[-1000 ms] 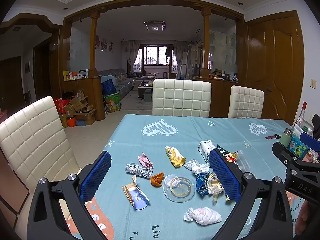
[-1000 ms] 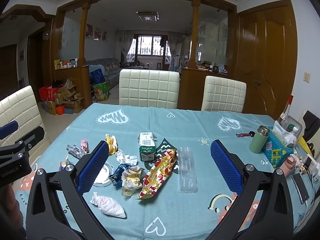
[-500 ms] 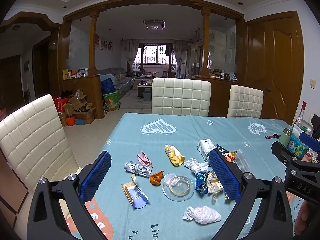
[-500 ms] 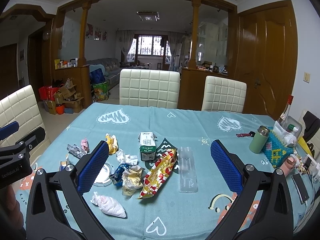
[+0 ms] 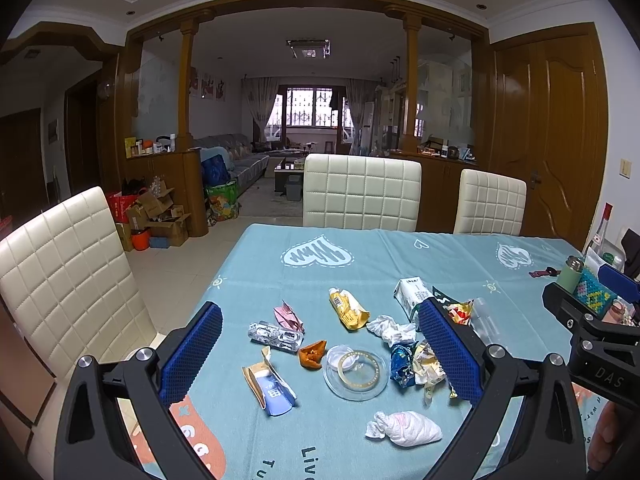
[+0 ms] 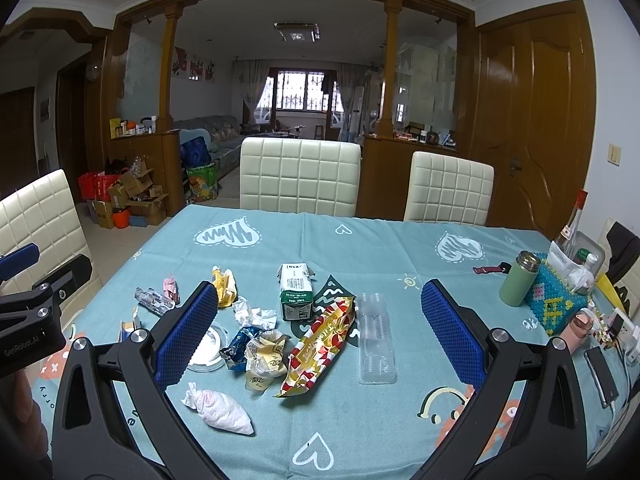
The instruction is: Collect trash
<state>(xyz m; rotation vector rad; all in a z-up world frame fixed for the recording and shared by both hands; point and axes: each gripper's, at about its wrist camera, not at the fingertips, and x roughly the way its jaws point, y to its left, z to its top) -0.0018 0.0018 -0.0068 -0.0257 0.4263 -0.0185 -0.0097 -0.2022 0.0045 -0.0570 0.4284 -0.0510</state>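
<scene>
Trash lies scattered on the blue tablecloth: a milk carton, a red and gold wrapper, a clear plastic tray, a white knotted bag, crumpled wrappers, a clear lid, a yellow wrapper, a blue packet. My left gripper is open and empty above the lid. My right gripper is open and empty above the red and gold wrapper.
White padded chairs stand at the far side and one at the left. A green flask, a beaded box, a bottle and phones crowd the table's right edge.
Both grippers stay open and nearly still. The left wrist view has shifted very slightly.
</scene>
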